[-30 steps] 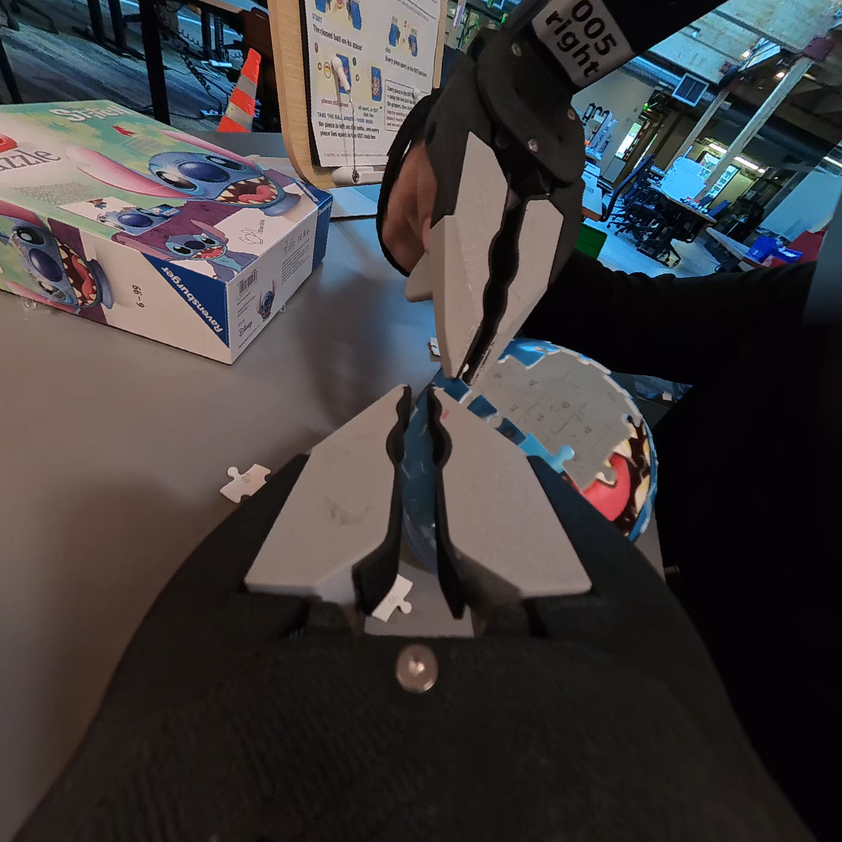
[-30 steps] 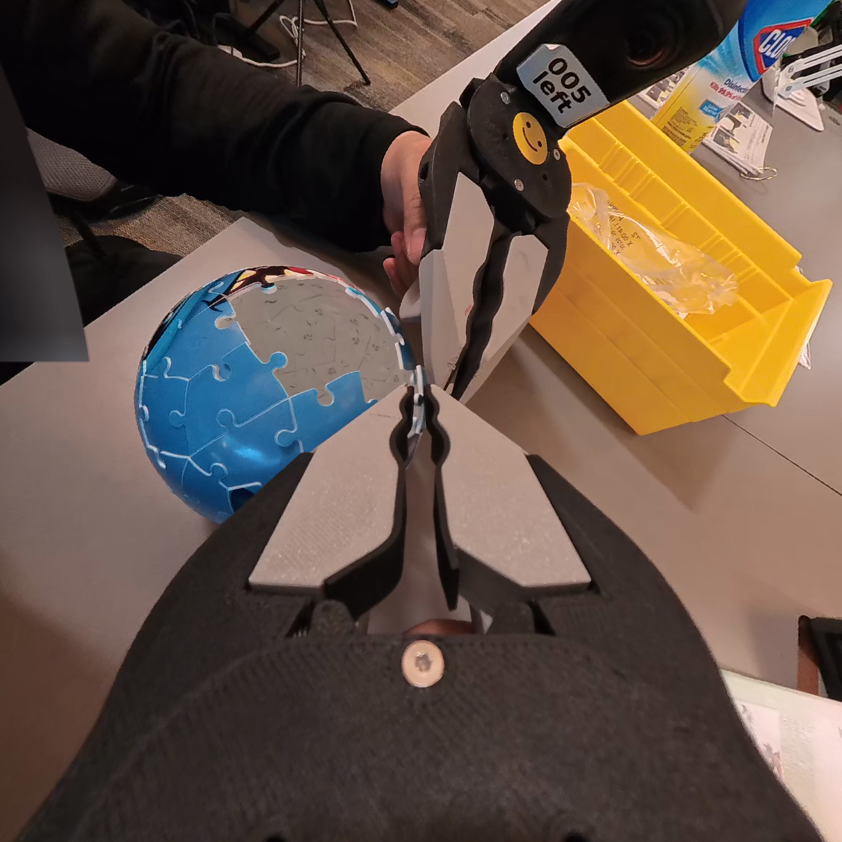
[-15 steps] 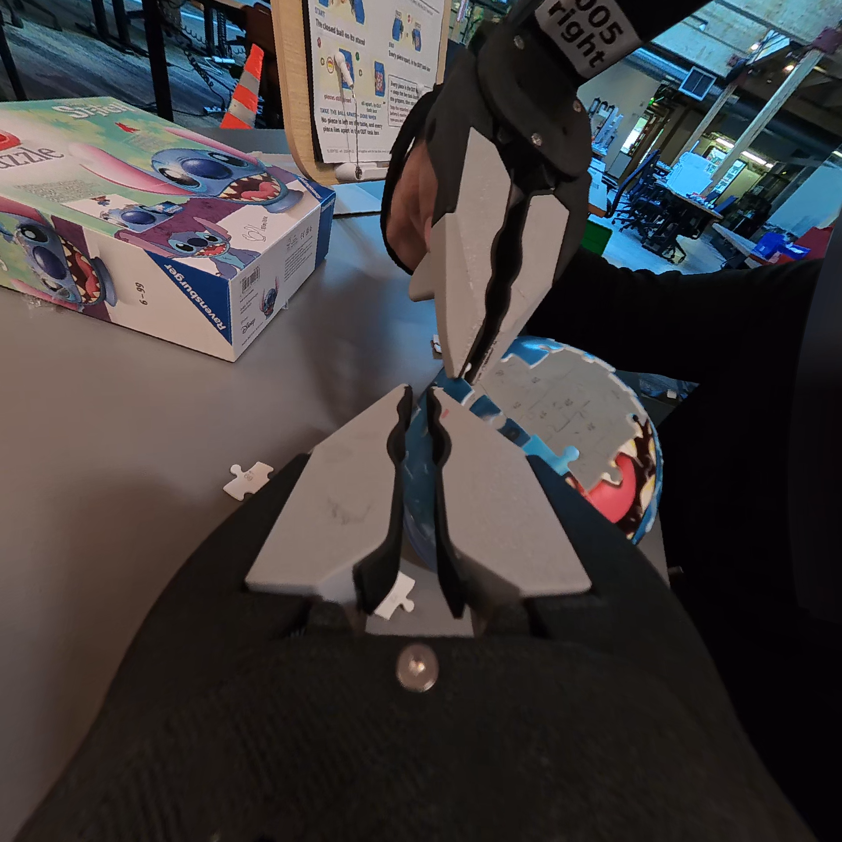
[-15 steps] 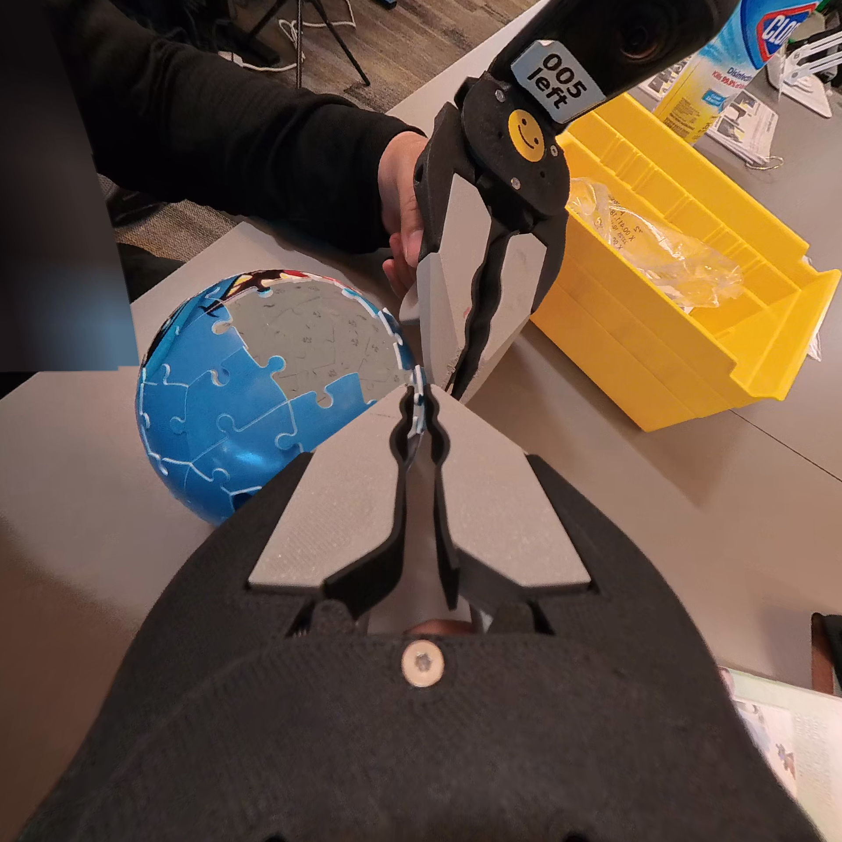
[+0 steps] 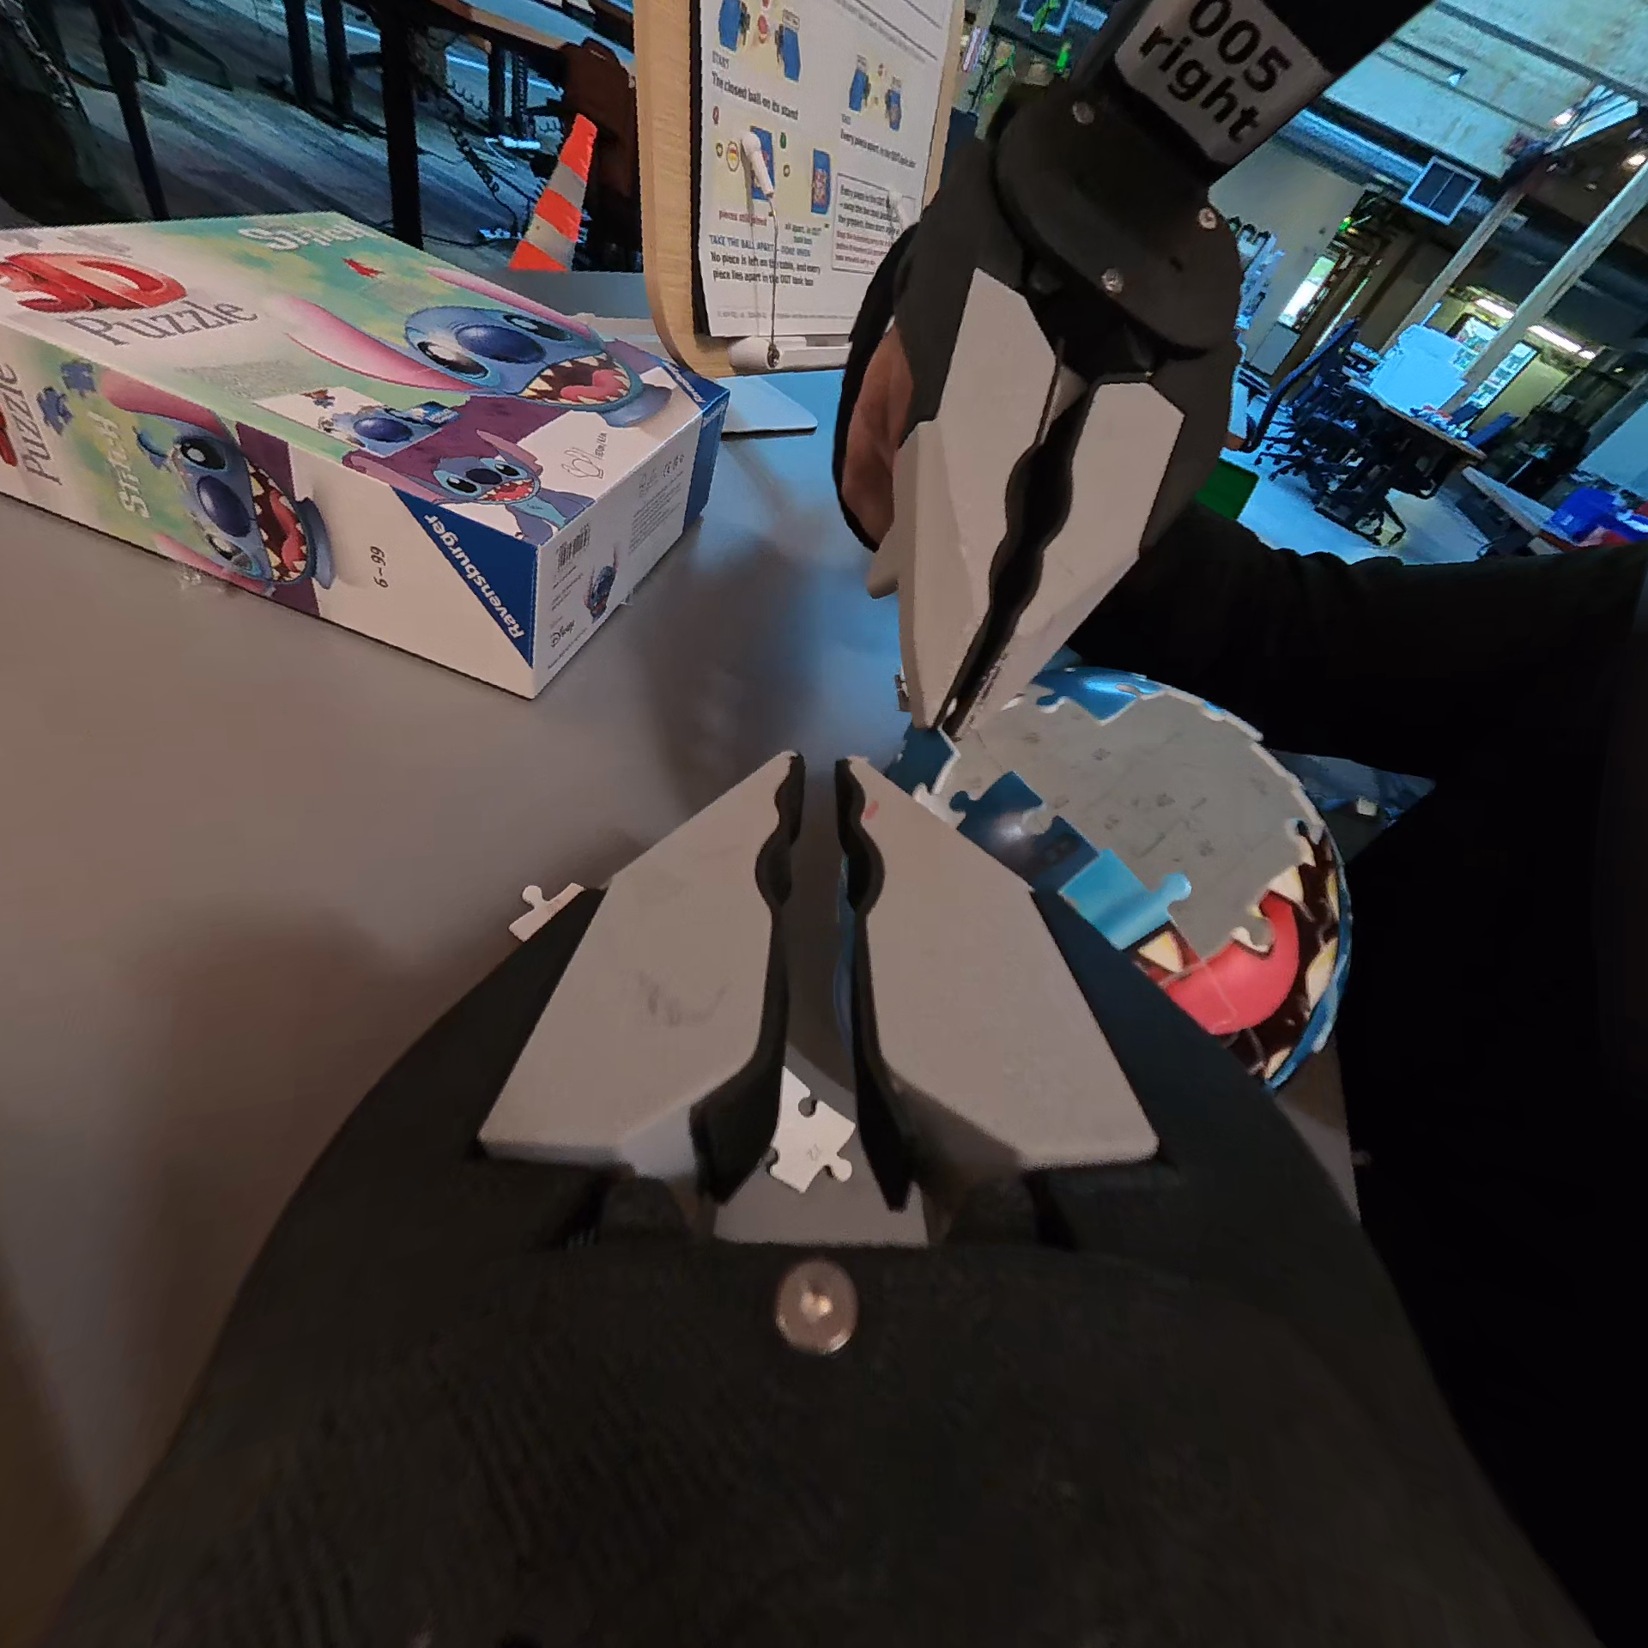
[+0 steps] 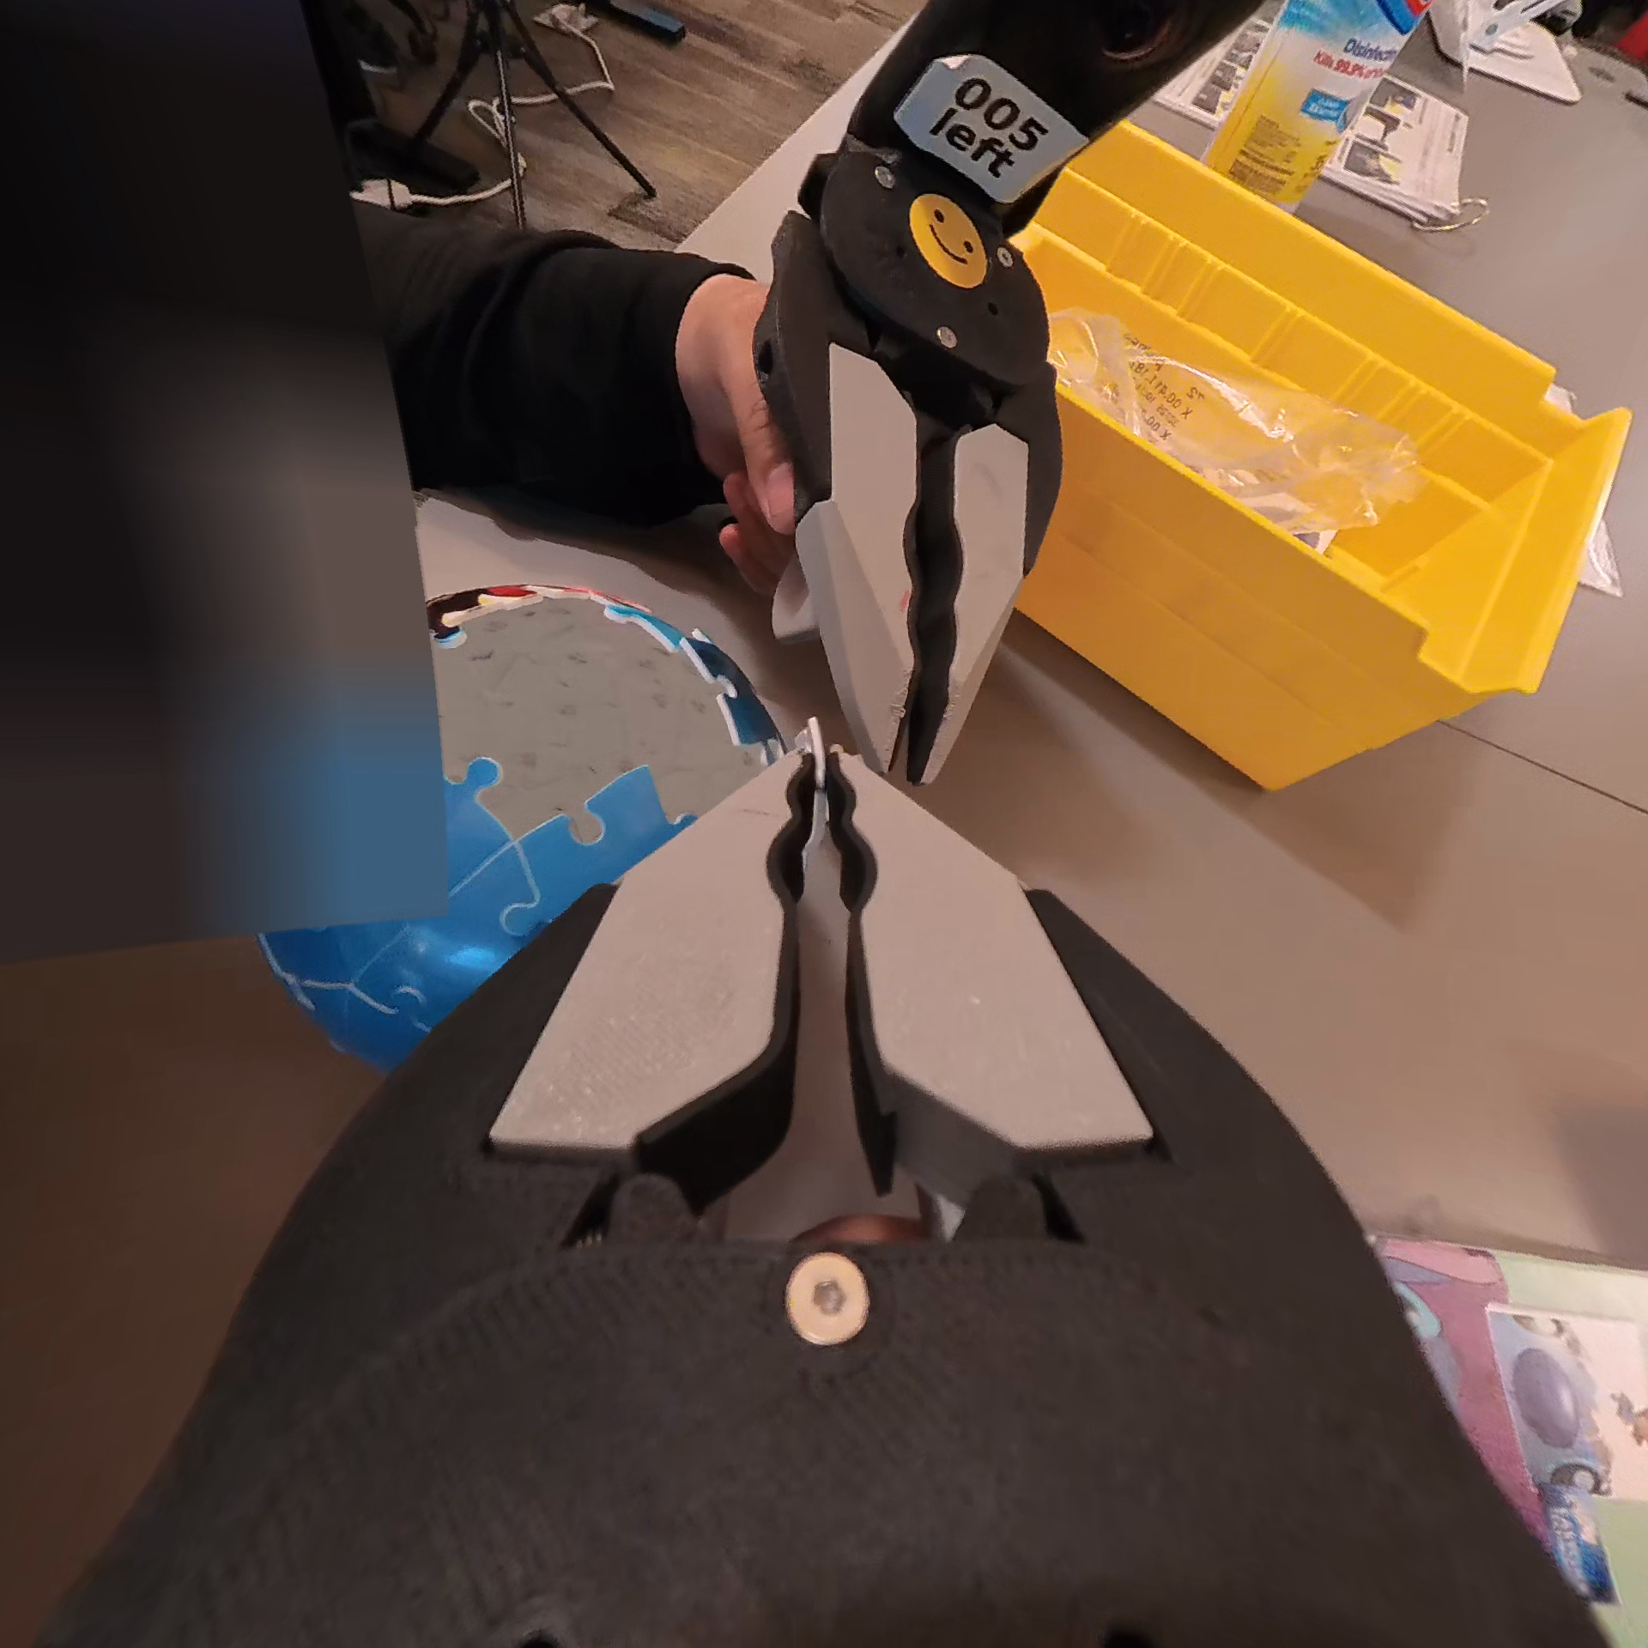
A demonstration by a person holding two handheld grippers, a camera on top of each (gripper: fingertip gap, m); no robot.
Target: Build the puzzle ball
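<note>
The puzzle ball (image 5: 1248, 972) lies on the grey table with a wide opening that shows its grey inside; it also shows in the right wrist view (image 6: 571, 713). My right gripper (image 6: 820, 767) is shut on a thin puzzle piece (image 6: 813, 745), held edge-on just off the rim of the opening. In the left wrist view the right gripper (image 5: 945, 713) points down at that rim. My left gripper (image 5: 819, 780) is shut and empty, just left of the ball; in the right wrist view it (image 6: 910, 771) hangs a little right of the piece.
Two loose white pieces (image 5: 811, 1150) (image 5: 544, 905) lie on the table under and beside my left gripper. The puzzle box (image 5: 357, 446) and an instruction board (image 5: 803, 160) stand behind. A yellow bin (image 6: 1248, 642) with a plastic bag (image 6: 1248, 419) sits right of the ball. Less than 4 cm separates the two grippers' tips.
My left gripper has drawn away from the ball's rim, leaving a gap to the held piece. My right gripper still holds the piece at the rim.
</note>
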